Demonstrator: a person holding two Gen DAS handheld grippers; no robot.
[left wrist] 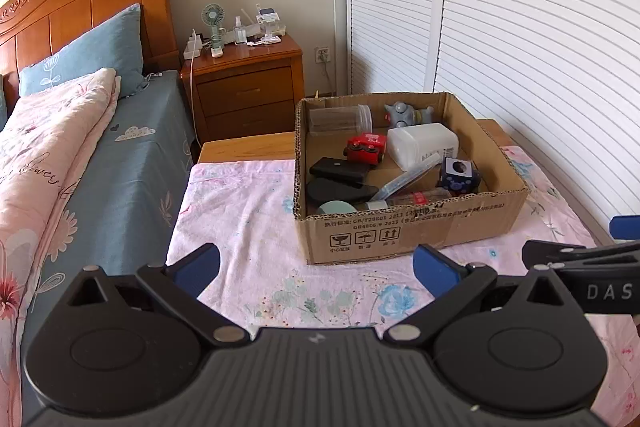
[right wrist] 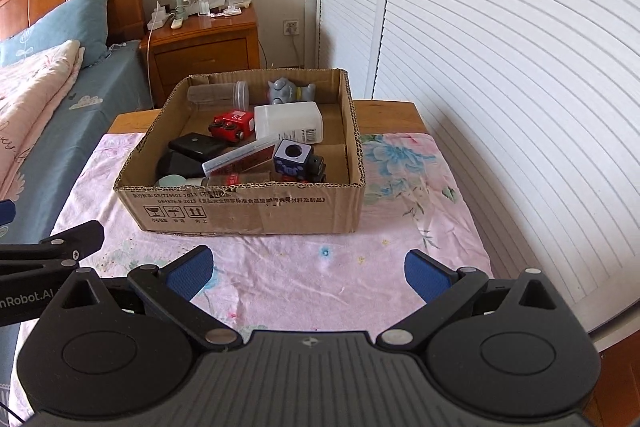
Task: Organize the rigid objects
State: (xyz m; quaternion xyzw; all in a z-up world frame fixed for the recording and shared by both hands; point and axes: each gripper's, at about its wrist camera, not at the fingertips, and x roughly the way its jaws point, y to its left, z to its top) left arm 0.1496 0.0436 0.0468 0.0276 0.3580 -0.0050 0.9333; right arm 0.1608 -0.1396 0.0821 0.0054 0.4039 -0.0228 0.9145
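Left gripper: the black two-finger gripper with blue pads point(left wrist: 316, 267) has its fingers spread wide apart and grips nothing; it hovers over the near part of the cloth, short of the box's near wall.
Right gripper: the matching black gripper with blue pads point(right wrist: 308, 269) is likewise spread wide and empty, just right of the left one — each shows at the edge of the other's view.
Box: the open brown corrugated cardboard box point(right wrist: 248, 209) sits on the pink floral cloth point(right wrist: 304, 267), its near wall printed with black handling symbols, its cut rim ragged.
Contents, far side: a clear plastic jar lying on its side point(right wrist: 218, 93) in the far left corner, a grey toy figure point(right wrist: 282, 91) against the far wall, a white rectangular plastic container point(right wrist: 288, 123) lying flat beside it.
Contents, middle: a red toy block with black wheels point(right wrist: 232, 125), a black rectangular case point(right wrist: 196, 145), a clear flat plastic case point(right wrist: 240, 157) tilted across the pile.
Contents, near side: a blue and white cube with a round hole point(right wrist: 292, 157) near the right, a pale green round lid point(right wrist: 170, 181) in the near left corner.
Open room: bare cardboard floor shows along the box's right wall.
Table edges: the wooden table point(right wrist: 392, 115) pokes out bare beyond the cloth's far edge; white louvred doors point(right wrist: 500, 67) run close along the right.
Left side: a bed with blue sheet and pink quilt point(left wrist: 80, 147) lies beside the table, a wooden nightstand point(left wrist: 244, 87) beyond.
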